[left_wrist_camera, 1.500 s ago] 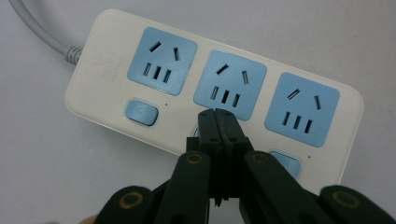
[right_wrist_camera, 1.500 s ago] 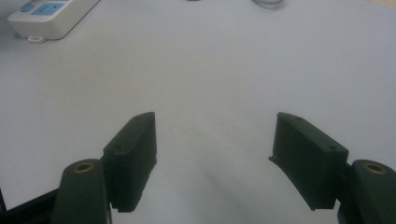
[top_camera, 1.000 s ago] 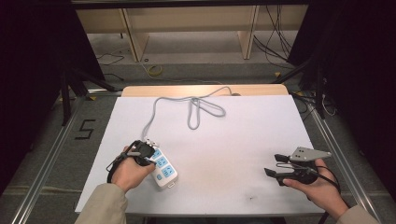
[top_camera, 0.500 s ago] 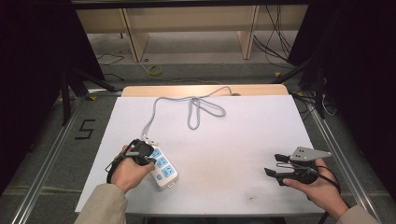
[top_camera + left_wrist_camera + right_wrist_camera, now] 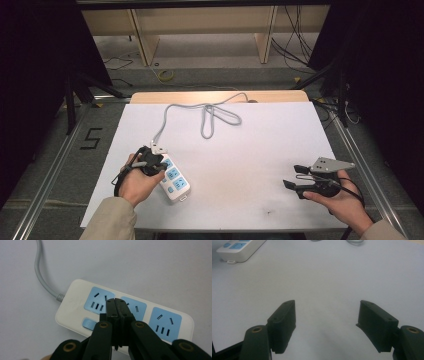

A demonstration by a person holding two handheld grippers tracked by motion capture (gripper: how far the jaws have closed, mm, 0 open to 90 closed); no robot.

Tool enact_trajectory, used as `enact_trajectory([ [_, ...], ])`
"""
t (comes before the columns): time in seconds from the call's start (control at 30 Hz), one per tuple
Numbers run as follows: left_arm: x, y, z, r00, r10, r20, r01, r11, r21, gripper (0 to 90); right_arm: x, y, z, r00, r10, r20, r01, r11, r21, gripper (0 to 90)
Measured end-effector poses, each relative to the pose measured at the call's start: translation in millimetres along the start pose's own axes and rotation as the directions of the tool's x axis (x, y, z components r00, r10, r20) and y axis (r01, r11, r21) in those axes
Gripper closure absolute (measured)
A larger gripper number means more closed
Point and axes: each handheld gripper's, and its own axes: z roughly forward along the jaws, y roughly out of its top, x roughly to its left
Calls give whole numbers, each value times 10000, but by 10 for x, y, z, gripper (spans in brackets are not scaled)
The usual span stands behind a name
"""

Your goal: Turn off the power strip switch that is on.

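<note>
A white power strip (image 5: 174, 181) with three blue sockets lies on the white table sheet (image 5: 250, 150) at the front left. Its grey cable (image 5: 210, 117) runs back and loops near the far edge. My left gripper (image 5: 151, 163) is over the strip's cable end. In the left gripper view its jaws (image 5: 117, 301) are shut with nothing between them, tips over the strip (image 5: 75, 305) between the first two sockets; I cannot tell whether they touch it. My right gripper (image 5: 293, 176) rests at the front right, open and holding nothing (image 5: 327, 305).
A blue switch (image 5: 89, 323) sits beside the first socket. The strip (image 5: 239, 248) lies far off at the top left of the right gripper view. Beyond the table stand wooden shelf legs (image 5: 265, 35) and floor cables (image 5: 295, 45). Metal rails (image 5: 45, 185) flank the table.
</note>
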Motion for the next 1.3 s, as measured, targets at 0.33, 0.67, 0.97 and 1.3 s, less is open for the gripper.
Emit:
enact_trajectory([
  [0.33, 11, 9, -33, 10000, -26, 5, 26, 9953, -965, 860, 0, 0, 1, 10000, -1, -6, 1, 10000, -4, 309],
  [0.67, 7, 16, -61, 10000, 4, 49, 4, 9849, -1730, 828, 2, 0, 1, 10000, -8, -9, 8, 10000, -11, 309],
  [0.97, 8, 1, -34, 9989, 417, 211, -344, 9618, -2715, 661, 3, 0, 1, 10000, -10, -27, 10, 10000, -11, 308],
  [1.3, 4, -10, 29, 9956, 837, 427, -617, 9249, -3751, 395, 5, 1, 0, 10000, -17, -47, 17, 10000, -33, 307],
])
